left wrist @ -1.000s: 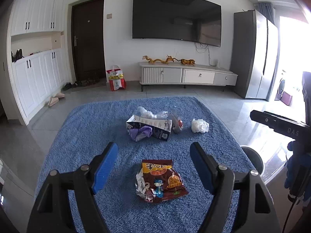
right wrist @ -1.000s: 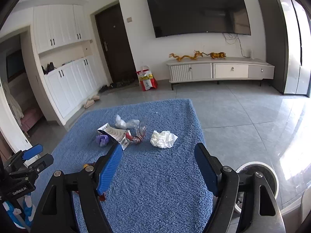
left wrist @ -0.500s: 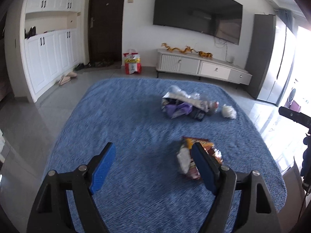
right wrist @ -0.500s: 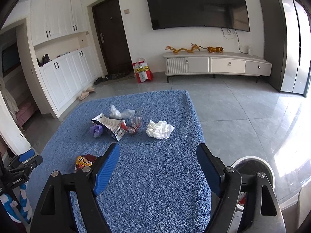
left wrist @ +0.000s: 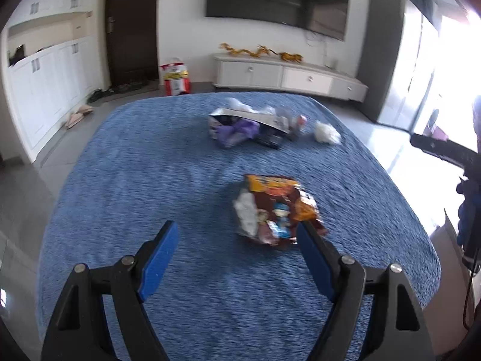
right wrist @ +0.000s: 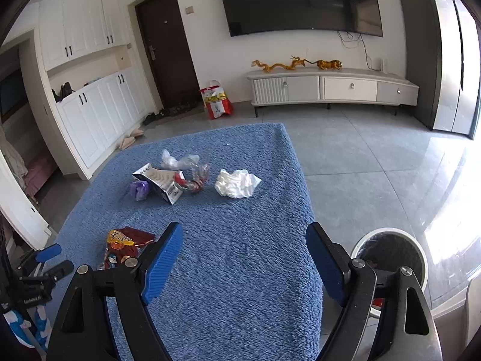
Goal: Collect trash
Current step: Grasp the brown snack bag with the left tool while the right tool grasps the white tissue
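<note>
A brown snack wrapper (left wrist: 275,207) lies on the blue rug-covered table (left wrist: 168,162); it also shows in the right wrist view (right wrist: 126,242). My left gripper (left wrist: 237,240) is open and empty, the wrapper just ahead near its right finger. Farther back lie a torn carton with purple plastic (left wrist: 243,126), clear plastic and a red wrapper (right wrist: 192,177), and a crumpled white tissue (right wrist: 236,182). My right gripper (right wrist: 243,249) is open and empty above the rug's near right part. A white-rimmed trash bin (right wrist: 390,255) stands on the floor right of the table.
A TV cabinet (right wrist: 330,87) stands against the far wall with a red bag (right wrist: 216,102) on the floor beside it. White cupboards (right wrist: 99,111) line the left wall. Grey tiled floor (right wrist: 375,165) lies right of the table.
The left gripper swung left and then partly back, so the snack wrapper moved from between its fingers toward the right finger. The right gripper rose slightly. No trash moved.
</note>
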`<action>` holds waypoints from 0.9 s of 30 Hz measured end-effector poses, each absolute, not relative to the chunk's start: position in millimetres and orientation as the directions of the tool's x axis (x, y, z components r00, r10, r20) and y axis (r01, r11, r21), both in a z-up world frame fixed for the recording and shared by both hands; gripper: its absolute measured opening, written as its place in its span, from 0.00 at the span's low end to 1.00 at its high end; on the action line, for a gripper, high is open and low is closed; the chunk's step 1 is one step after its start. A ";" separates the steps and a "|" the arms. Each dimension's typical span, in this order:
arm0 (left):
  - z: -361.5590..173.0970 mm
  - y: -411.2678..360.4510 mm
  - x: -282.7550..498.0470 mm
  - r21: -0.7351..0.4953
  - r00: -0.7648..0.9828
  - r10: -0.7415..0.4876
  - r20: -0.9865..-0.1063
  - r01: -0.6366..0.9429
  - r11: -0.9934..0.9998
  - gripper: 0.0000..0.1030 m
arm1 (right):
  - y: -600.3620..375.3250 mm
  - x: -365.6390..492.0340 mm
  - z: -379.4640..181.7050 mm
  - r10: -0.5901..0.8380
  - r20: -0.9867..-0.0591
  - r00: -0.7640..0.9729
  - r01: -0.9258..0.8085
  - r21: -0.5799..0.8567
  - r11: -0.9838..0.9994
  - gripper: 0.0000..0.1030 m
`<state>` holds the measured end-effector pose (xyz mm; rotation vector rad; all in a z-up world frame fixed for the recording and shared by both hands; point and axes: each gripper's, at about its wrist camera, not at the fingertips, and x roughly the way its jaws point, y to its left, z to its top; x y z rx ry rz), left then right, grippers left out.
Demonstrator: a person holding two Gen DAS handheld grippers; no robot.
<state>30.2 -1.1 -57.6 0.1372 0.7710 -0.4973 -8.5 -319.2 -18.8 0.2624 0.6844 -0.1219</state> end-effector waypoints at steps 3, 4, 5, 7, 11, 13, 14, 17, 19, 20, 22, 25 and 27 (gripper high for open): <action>-59.3 -17.4 31.1 -0.066 0.583 -0.403 -0.705 0.512 0.857 0.77 | -326.6 -11.0 -26.7 -0.014 -0.645 0.764 0.200 0.216 0.956 0.81; -60.1 -22.8 32.3 -0.067 0.579 -0.407 -0.706 0.517 0.853 0.77 | -329.0 -11.9 -28.8 -0.011 -0.646 0.763 0.200 0.220 0.955 0.81; -60.5 -26.9 33.7 -0.067 0.578 -0.408 -0.707 0.520 0.851 0.77 | -331.6 -12.6 -31.5 -0.008 -0.648 0.762 0.201 0.225 0.953 0.81; -61.9 -37.5 39.6 -0.062 0.576 -0.408 -0.709 0.524 0.849 0.77 | -336.6 -14.2 -36.8 -0.001 -0.651 0.759 0.204 0.236 0.950 0.81; -69.4 -57.3 55.5 -0.026 0.588 -0.384 -0.712 0.525 0.851 0.77 | -345.2 -14.5 -46.6 0.012 -0.656 0.754 0.210 0.259 0.943 0.81; -75.5 -64.0 62.7 -0.012 0.594 -0.374 -0.712 0.522 0.853 0.77 | -347.2 -13.3 -50.7 0.021 -0.658 0.753 0.207 0.267 0.941 0.81; -79.2 -67.9 66.3 -0.010 0.592 -0.372 -0.715 0.523 0.852 0.77 | -347.5 -12.4 -52.3 0.025 -0.658 0.752 0.204 0.269 0.941 0.81; -92.9 -77.0 76.0 0.010 0.582 -0.347 -0.735 0.521 0.853 0.77 | -347.4 -6.3 -56.2 0.036 -0.663 0.748 0.195 0.272 0.942 0.81; -102.5 -79.4 81.6 0.010 0.566 -0.336 -0.753 0.520 0.854 0.77 | -346.0 -0.6 -58.3 0.046 -0.665 0.746 0.185 0.273 0.944 0.81; -106.3 -79.5 84.8 0.000 0.551 -0.336 -0.764 0.520 0.854 0.77 | -344.9 3.0 -59.8 0.051 -0.666 0.744 0.180 0.273 0.945 0.81; -108.4 -75.8 91.9 -0.035 0.529 -0.348 -0.773 0.513 0.858 0.77 | -341.9 11.6 -62.7 0.061 -0.669 0.741 0.168 0.272 0.948 0.81; -113.0 -70.0 102.8 -0.063 0.506 -0.338 -0.793 0.484 0.873 0.77 | -336.5 28.7 -66.7 0.070 -0.674 0.735 0.151 0.264 0.953 0.81; -112.2 -66.6 107.1 -0.074 0.510 -0.341 -0.790 0.472 0.878 0.75 | -333.1 40.6 -68.3 0.072 -0.678 0.731 0.140 0.253 0.957 0.81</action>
